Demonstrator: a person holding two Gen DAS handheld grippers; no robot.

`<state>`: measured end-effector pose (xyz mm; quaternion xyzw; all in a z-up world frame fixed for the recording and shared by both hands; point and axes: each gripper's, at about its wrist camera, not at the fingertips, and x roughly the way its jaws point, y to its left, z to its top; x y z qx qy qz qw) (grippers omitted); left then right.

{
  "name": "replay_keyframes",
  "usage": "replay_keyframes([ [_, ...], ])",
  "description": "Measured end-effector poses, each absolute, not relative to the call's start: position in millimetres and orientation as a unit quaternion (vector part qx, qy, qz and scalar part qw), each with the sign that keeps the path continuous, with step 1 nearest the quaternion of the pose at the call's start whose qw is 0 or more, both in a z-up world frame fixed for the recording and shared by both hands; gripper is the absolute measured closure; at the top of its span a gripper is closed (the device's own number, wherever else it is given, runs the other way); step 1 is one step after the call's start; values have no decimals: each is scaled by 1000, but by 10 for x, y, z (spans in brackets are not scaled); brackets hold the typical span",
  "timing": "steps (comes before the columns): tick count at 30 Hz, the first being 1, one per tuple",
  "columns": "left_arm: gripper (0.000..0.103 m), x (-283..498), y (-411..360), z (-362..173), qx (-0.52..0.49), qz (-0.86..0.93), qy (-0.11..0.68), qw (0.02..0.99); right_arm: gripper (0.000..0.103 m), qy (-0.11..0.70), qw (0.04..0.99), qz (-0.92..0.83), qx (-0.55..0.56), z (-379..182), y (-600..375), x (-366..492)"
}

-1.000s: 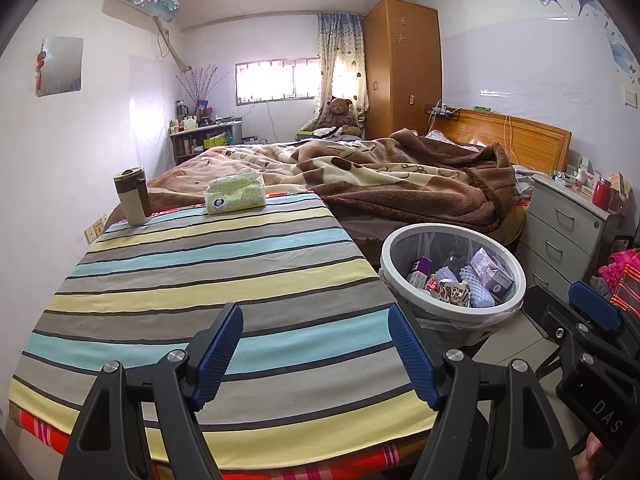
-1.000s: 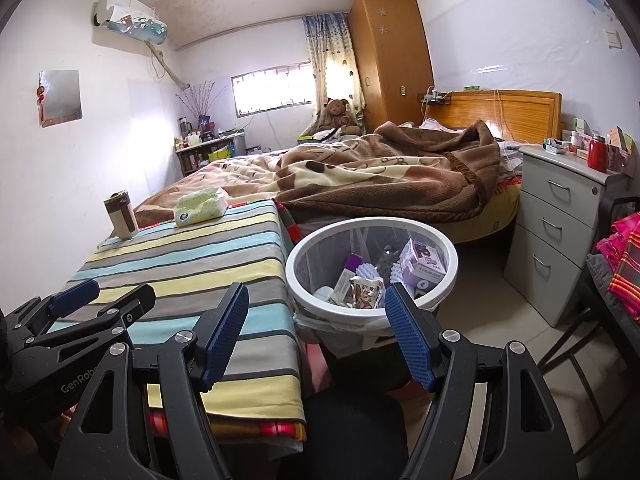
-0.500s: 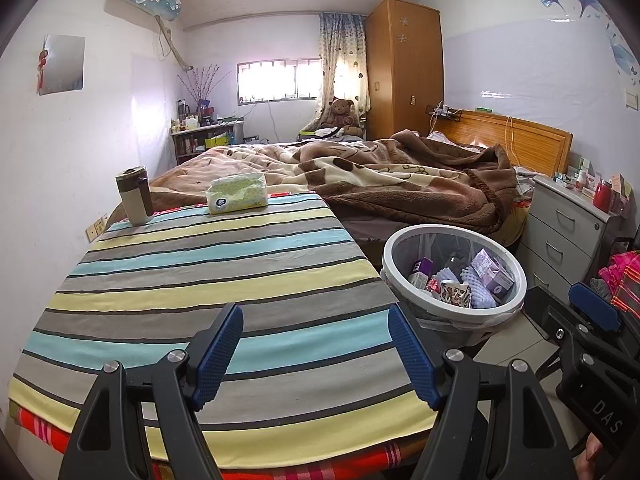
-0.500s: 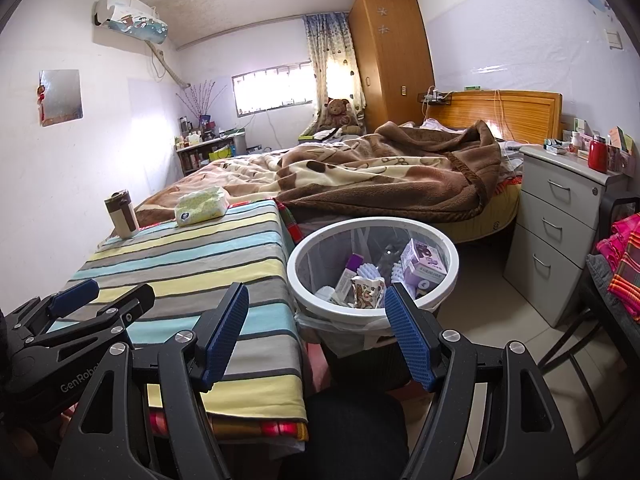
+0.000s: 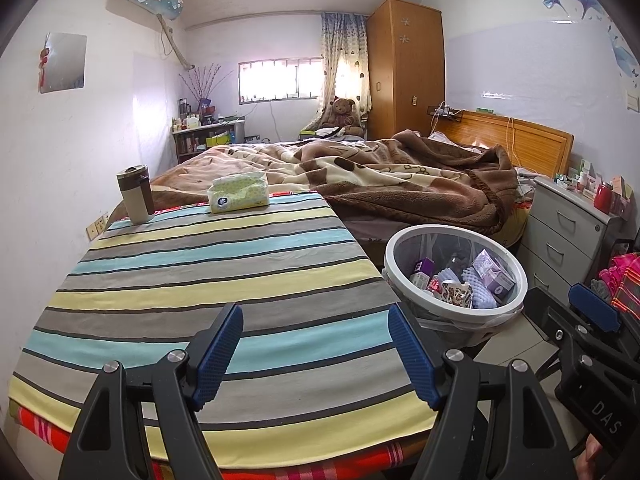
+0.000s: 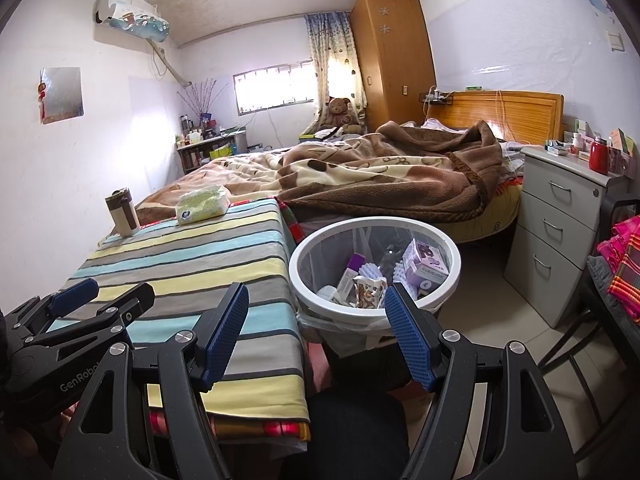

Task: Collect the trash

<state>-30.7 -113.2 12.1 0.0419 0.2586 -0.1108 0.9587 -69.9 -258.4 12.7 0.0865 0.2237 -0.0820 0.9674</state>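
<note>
Striped cloth fills your left view under the left gripper (image 5: 314, 350); your right gripper (image 6: 314, 330), jaws also apart and empty, faces the bin (image 6: 374, 308) holding trash (image 6: 424, 266), right of the desk (image 5: 200, 264), bed (image 6: 380, 184) beyond.

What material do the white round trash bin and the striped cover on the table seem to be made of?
The white round trash bin looks like plastic: a smooth, slightly glossy rim above fine mesh walls, with a thin clear bag liner. The striped cover looks like woven cotton-type cloth, matte, with soft wrinkles and a draped edge.
</note>
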Motion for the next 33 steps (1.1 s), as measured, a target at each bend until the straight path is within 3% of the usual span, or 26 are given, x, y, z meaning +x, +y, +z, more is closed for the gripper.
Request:
replay_keyframes([
  [33, 28, -310, -1164, 118, 40, -111, 263, 958, 31, 229, 966, -80, 85, 97, -2541, -671],
])
